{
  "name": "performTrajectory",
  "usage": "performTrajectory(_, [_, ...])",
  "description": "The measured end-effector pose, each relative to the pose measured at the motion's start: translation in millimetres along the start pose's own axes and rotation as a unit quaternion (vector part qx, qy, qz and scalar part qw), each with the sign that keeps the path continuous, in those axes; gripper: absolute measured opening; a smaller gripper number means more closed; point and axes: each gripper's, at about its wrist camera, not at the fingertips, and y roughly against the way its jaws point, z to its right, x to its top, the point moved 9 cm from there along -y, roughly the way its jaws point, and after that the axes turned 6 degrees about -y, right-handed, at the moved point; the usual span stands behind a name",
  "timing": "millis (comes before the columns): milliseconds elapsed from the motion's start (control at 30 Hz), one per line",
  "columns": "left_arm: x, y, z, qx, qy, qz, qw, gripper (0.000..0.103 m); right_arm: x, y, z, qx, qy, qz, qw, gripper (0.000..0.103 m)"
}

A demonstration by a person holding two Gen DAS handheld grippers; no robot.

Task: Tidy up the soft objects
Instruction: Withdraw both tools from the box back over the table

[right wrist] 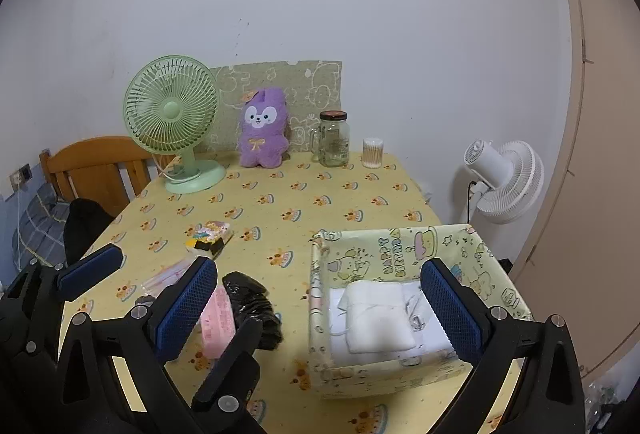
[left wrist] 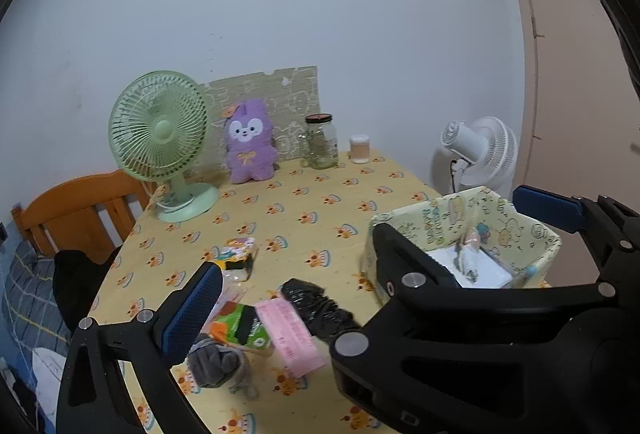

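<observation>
Right wrist view looks over a table with a yellow patterned cloth. The right gripper stands wide apart, holding nothing; its blue-padded fingers frame the lower middle of the frame. Between them, lower right, sits a patterned storage box with a folded white cloth lying inside it. Just left of the box, on the cloth-covered table, lie a black crumpled item and a pink packet, touching each other. Part of the left gripper crosses the lower left corner and hides some of the pile.

From the left wrist view, the left gripper is also spread wide and empty. Low in that frame lie a grey knitted item, a green packet, the pink packet and the black crumpled item, bunched together. A small colourful pack lies a little farther up the table. One black finger arm stands in front of the storage box at right, covering its near left wall.

Along the far edge of the table, from left to right, stand a green desk fan, a purple plush toy leaning on a patterned board, a glass jar and a small tub of cotton swabs. A wooden bed frame shows at middle left, and a white floor fan stands off the table at right.
</observation>
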Motion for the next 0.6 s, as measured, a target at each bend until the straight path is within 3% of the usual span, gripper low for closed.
performTrajectory(600, [-37,-11,-40,0.029,0.011,-0.029,0.9991,0.103,-31,-27,-39,0.011,-0.009,-0.037,0.999,0.103])
